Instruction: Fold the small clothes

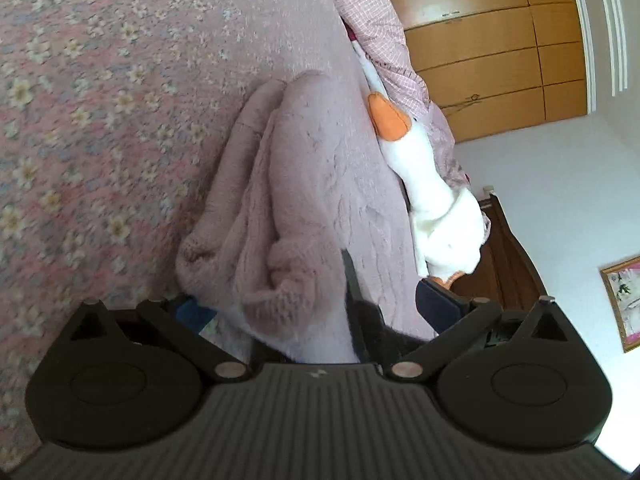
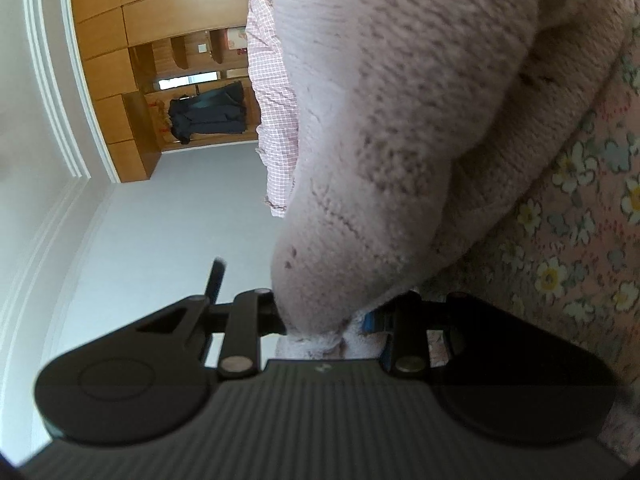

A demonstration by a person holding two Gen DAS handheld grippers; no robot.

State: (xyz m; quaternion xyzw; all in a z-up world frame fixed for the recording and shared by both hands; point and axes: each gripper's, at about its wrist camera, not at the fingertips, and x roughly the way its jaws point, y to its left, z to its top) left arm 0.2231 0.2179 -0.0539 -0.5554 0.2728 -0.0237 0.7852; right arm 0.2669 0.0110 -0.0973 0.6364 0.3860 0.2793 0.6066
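— Looking left first: lying bunched on the floral bedspread [image 1: 100, 100], toward the bed's far edge, just beside a white plush goose [image 1: 432, 200] — a mauve knitted sweater [image 1: 304, 184].

— Left claw [image 1: 316, 312] doing what?

— Gripping a gathered fold of that sweater, fabric spilling between the jaws; appearing closed on it, though partly hidden by wool.

— And moving right?

— Right claw [image 2: 332, 320] pinching another portion of the same garment, knit bulging up and filling most of the right wrist view, hanging above the bedspread's edge.

— Handling how, judging from this?

— Probably behaving soft, light and floppy; stretching and sagging rather than holding any shape; clinging a little, not slipping. Nothing fragile, barring snagging loops.

— Taking hold where?

— Likely gripping along a hem or shoulder seam, where the knit is doubled and firmer, keeping both claws well apart for spreading flat before folding.
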